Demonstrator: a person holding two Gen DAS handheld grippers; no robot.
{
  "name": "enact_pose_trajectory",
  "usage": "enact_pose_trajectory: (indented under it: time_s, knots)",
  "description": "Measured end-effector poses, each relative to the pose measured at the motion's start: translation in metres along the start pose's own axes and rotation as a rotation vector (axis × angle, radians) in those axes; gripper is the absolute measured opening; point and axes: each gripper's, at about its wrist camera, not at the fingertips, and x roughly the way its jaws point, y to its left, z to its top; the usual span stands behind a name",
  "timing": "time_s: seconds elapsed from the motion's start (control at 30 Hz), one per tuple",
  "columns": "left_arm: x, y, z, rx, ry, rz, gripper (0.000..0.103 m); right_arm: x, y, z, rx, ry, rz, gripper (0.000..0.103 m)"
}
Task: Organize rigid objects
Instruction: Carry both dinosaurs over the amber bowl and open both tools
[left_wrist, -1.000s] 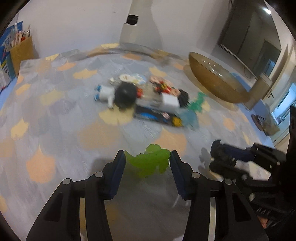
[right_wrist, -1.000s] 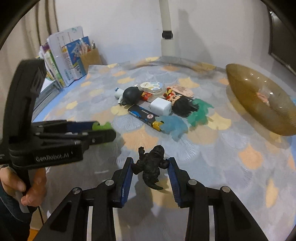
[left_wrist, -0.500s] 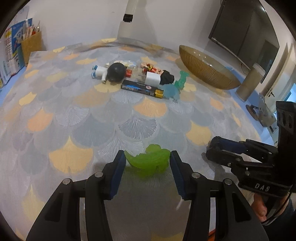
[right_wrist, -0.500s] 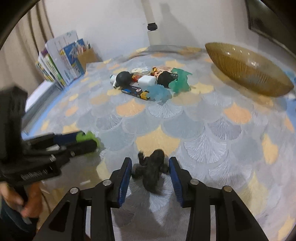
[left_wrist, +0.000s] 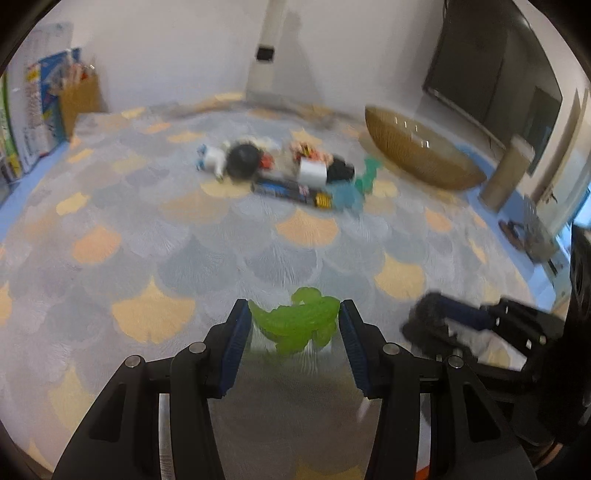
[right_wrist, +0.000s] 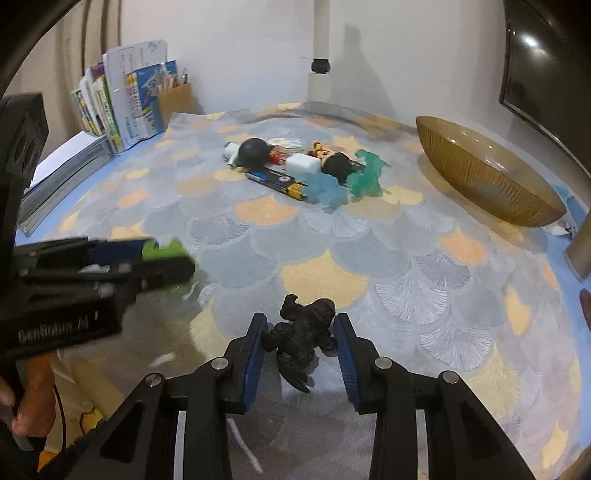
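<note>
My left gripper (left_wrist: 295, 325) is shut on a translucent green dinosaur figure (left_wrist: 299, 320) and holds it above the near part of the patterned tablecloth. The green figure also shows in the right wrist view (right_wrist: 166, 251). My right gripper (right_wrist: 300, 334) is shut on a black monster figure (right_wrist: 301, 341), held over the near part of the table. A cluster of small toys lies at the far middle: a black helmet figure (right_wrist: 253, 151), a white block (right_wrist: 303, 163), a dark flat box (right_wrist: 275, 180), a pale blue figure (right_wrist: 325, 188) and a teal dinosaur (right_wrist: 367, 175).
A large amber glass bowl (right_wrist: 487, 173) stands at the far right. Books and a brown pen holder (right_wrist: 122, 107) stand at the far left edge. A tan cylinder (left_wrist: 506, 173) stands beyond the bowl. A wall-mounted dark screen (left_wrist: 491, 81) is at the right.
Both grippers have drawn back from the toy cluster toward the near side of the table, each keeping its figure. The views then tilted slightly; the left view is blurred by motion.
</note>
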Motion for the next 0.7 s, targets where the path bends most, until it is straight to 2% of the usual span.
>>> enact_pose_trajectory:
  time_s: [0.17,0.27,0.37,0.5,0.7]
  knots:
    - [-0.019,-0.016,0.024,0.05,-0.07,0.016,0.046,-0.015,-0.024,0.007,0.082,-0.036,0.034,0.036]
    - [-0.03,-0.032,0.05,0.093,-0.12,-0.005,0.046,-0.025,-0.058,0.018,0.165,-0.057,0.067,0.036]
    - [-0.036,-0.051,0.08,0.133,-0.159,-0.031,0.046,-0.03,-0.101,0.028,0.264,-0.037,0.093,0.036]
    - [-0.038,-0.082,0.128,0.207,-0.212,-0.084,0.046,-0.053,-0.16,0.047,0.357,-0.069,0.075,0.036]
    - [-0.018,-0.136,0.188,0.289,-0.264,-0.096,0.046,-0.102,-0.219,0.102,0.411,-0.203,-0.018,0.036]
